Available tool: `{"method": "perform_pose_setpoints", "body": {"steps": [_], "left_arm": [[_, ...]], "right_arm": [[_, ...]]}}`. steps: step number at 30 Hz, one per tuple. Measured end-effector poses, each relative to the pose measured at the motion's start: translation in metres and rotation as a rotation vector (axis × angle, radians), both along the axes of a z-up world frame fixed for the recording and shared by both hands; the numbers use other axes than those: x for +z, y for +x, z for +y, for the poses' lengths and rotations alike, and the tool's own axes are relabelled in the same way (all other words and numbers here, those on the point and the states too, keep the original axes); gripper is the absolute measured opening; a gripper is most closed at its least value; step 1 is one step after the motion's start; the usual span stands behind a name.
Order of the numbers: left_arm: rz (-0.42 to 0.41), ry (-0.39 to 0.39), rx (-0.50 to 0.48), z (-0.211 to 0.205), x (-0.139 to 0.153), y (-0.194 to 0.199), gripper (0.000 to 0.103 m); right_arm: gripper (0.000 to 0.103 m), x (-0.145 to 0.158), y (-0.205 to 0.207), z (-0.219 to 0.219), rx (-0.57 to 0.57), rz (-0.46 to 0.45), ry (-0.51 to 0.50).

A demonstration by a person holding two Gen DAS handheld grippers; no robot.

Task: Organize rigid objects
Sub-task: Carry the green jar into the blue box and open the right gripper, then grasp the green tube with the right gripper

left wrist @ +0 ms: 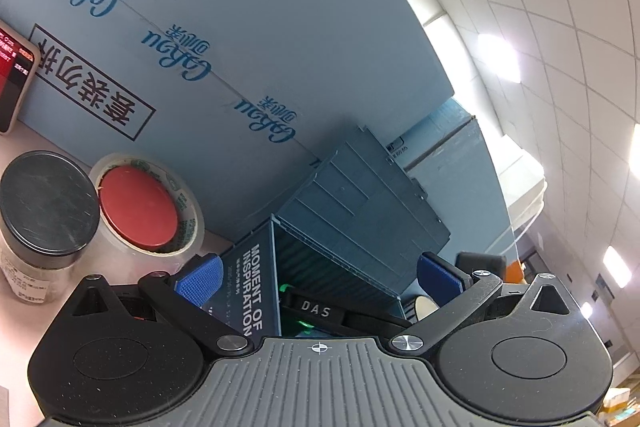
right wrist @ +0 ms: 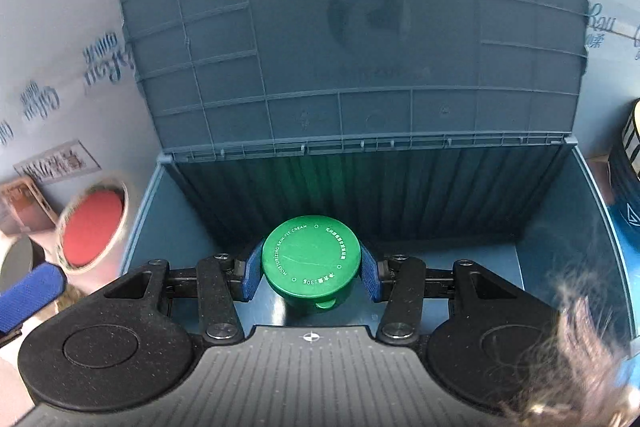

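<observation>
In the right wrist view my right gripper (right wrist: 310, 275) is shut on a round green cream jar (right wrist: 310, 259), its blue pads pressing the jar's two sides. The jar hangs inside an open blue-grey storage bin (right wrist: 560, 247), close to the bin's floor. The bin's ribbed lid (right wrist: 360, 47) stands upright behind it. My left gripper (left wrist: 318, 281) is open with nothing between its blue pads, and it sits just outside the bin's left end. One of its pads (right wrist: 32, 291) shows at the left edge of the right wrist view.
A tape roll (left wrist: 188, 223) with a red lid (left wrist: 138, 209) inside it and a black-lidded jar (left wrist: 48, 203) stand left of the bin. A phone (left wrist: 12, 83) leans on a large blue carton (left wrist: 240, 27). A dark striped can (right wrist: 628, 163) stands right of the bin.
</observation>
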State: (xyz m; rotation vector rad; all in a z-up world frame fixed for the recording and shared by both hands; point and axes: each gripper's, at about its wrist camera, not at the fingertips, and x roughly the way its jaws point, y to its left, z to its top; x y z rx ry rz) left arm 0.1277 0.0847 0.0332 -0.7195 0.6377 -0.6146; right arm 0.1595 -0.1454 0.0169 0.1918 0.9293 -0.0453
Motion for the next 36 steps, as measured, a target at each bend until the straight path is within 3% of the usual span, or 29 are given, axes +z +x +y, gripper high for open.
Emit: {"method": "perform_pose_setpoints", "body": {"steps": [8, 10, 12, 15, 20, 26, 30, 33, 36], "left_arm": [[-0.008, 0.005, 0.000, -0.001, 0.002, -0.002, 0.103], [-0.009, 0.008, -0.002, -0.002, 0.002, -0.003, 0.103], [-0.015, 0.007, -0.004, -0.002, 0.003, -0.004, 0.103], [-0.036, 0.003, -0.009, -0.002, 0.008, -0.008, 0.103], [-0.073, 0.038, -0.027, -0.010, 0.019, -0.017, 0.103], [-0.127, 0.099, -0.079, -0.029, 0.032, -0.031, 0.103], [-0.169, 0.160, -0.125, -0.048, 0.039, -0.041, 0.103], [-0.195, 0.213, -0.175, -0.065, 0.041, -0.049, 0.103], [-0.224, 0.251, -0.246, -0.081, 0.040, -0.057, 0.103]], "right_arm": [[0.048, -0.009, 0.019, 0.000, -0.013, 0.074, 0.017], [0.064, -0.008, 0.023, 0.002, -0.014, 0.068, 0.034], [0.073, -0.002, 0.018, 0.000, -0.015, 0.046, 0.025], [0.078, 0.015, 0.004, -0.005, -0.018, -0.006, 0.025], [0.080, 0.054, -0.048, -0.026, -0.037, -0.153, 0.042], [0.085, 0.070, -0.126, -0.059, -0.071, -0.320, 0.065], [0.096, 0.075, -0.178, -0.086, -0.087, -0.423, 0.059], [0.096, 0.073, -0.213, -0.111, -0.116, -0.442, 0.004], [0.096, 0.061, -0.234, -0.130, -0.153, -0.401, -0.045]]}}
